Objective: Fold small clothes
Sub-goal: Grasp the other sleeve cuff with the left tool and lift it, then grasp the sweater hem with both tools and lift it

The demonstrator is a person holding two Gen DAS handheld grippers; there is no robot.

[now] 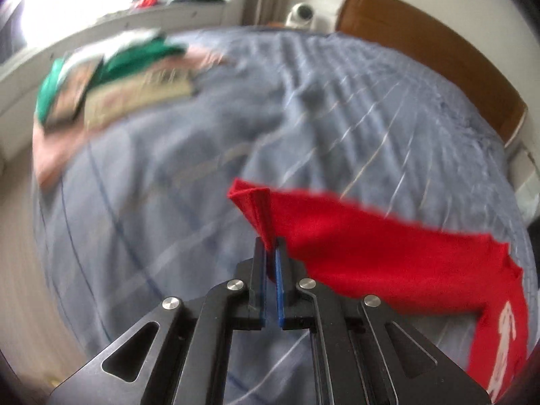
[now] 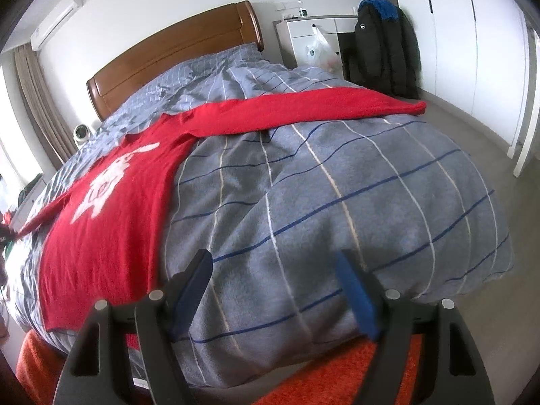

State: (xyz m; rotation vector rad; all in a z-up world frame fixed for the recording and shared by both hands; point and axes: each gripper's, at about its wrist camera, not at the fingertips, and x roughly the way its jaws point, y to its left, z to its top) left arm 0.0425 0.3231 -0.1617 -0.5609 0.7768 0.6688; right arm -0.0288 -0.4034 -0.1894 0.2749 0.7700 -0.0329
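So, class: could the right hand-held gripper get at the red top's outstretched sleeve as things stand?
Probably yes. The right hand-held gripper is open and empty, the sleeve lies flat on the duvet, and nothing sits between them, though it would need a forward reach.

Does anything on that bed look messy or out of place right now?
Mostly the red sweater: it lies flat, but one sleeve stretches far out toward the bed's right edge, while the left gripper pinches the other sleeve's cuff. A jumbled heap of green and pink clothes sits on the blue checked duvet's far side.
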